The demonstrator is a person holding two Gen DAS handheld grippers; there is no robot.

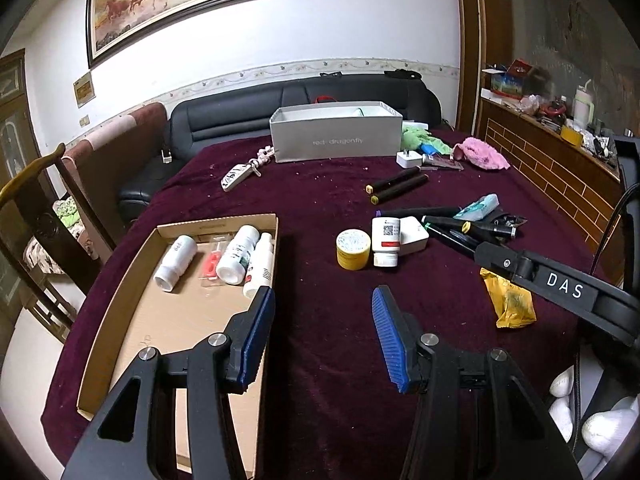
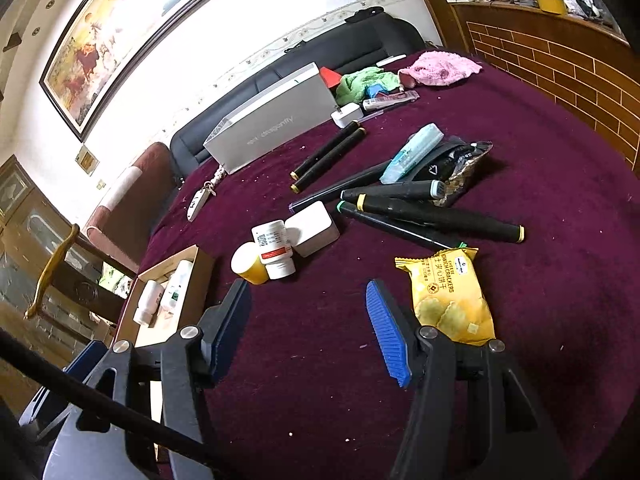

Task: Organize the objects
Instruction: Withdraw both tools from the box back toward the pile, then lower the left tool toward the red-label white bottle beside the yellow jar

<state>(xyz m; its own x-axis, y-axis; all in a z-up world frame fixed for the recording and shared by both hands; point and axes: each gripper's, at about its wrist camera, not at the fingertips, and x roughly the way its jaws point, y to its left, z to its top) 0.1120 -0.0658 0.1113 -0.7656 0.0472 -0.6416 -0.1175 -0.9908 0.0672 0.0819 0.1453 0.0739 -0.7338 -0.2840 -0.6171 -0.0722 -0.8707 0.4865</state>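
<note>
My left gripper [image 1: 323,294] is open and holds nothing, hovering over the maroon cloth just right of a cardboard tray [image 1: 120,320]. In the tray lie three white bottles [image 1: 238,254] and a red item [image 1: 212,266]. Ahead stand a yellow jar [image 1: 353,249], a white bottle with a red band [image 1: 386,246] and a white box [image 1: 414,236]. My right gripper [image 2: 308,286] is open too, with only cloth between its blue pads. The yellow jar [image 2: 248,266] is just beyond its left finger. A yellow cracker pack [image 2: 448,296] lies beside its right finger.
Several black markers [image 2: 432,216], a teal case [image 2: 412,152] and a dark wrapper lie mid-table. A grey box [image 1: 336,136] stands at the far edge, keys [image 1: 238,176] to its left, a white charger [image 1: 409,159] and pink cloth [image 1: 482,154] to its right. A black sofa stands behind.
</note>
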